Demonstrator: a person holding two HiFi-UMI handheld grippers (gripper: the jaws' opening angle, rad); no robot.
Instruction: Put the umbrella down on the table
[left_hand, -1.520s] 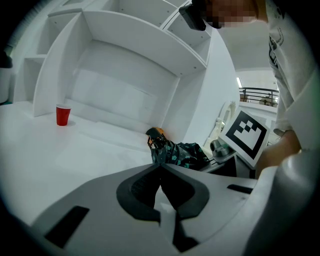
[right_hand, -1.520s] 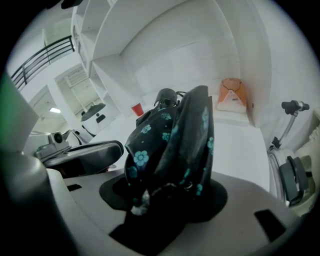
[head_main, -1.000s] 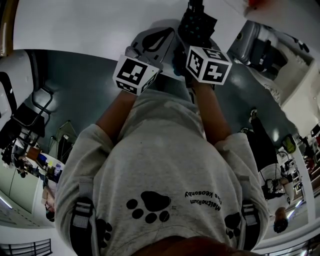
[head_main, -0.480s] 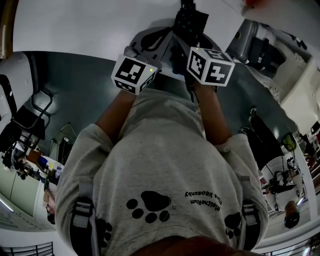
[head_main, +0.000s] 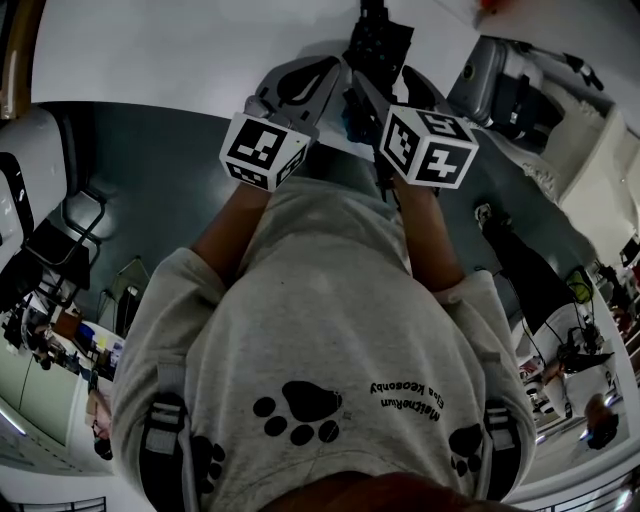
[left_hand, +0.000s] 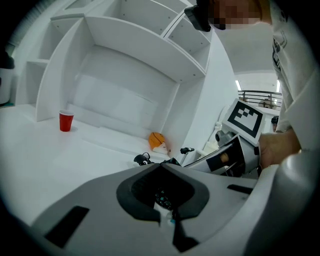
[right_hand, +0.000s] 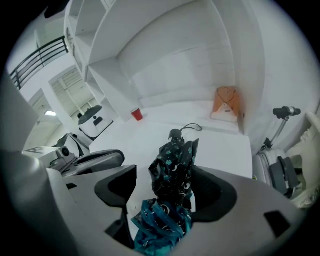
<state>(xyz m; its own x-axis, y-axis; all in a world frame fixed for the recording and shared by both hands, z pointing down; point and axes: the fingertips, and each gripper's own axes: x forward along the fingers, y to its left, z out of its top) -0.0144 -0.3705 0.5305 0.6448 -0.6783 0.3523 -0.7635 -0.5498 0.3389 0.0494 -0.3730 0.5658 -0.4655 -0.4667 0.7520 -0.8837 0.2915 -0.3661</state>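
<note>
- White table (right_hand: 150, 131) fills the scene in front of the person, and the whole job sits on its near part.
- Nearest, the right claw (right_hand: 164, 172) stands as wide as it goes. Its jaws have just been opening, and they hold nothing.
- Between those spread jaws lies the umbrella (right_hand: 175, 165), folded, dark with a teal pattern. The left pad is plainly off it. The right pad is just beside the cloth and does not seem to press on it.
- From there the umbrella runs away from the person along the table top. Its bunched teal end is nearest and its strap (right_hand: 189, 128) is at the far end.
- Just left of it, the left claw (left_hand: 161, 166) has its tips together. A scrap of patterned cloth shows in the hollow between its pads. Whether it is pinched there or only seen through the gap, I cannot tell.
- By my reading the main step is done, since the umbrella looks to be resting on the table and the right claw has let go.
- What seems left is to draw both claws clear without dragging the cloth, and to free the left one if it does hold any.
- Farther off, a red cup (left_hand: 66, 121) stands to the left and an orange bag (left_hand: 157, 141) to the right, both well apart from the umbrella.
- White shelves (left_hand: 130, 45) rise behind them at the far edge.
</note>
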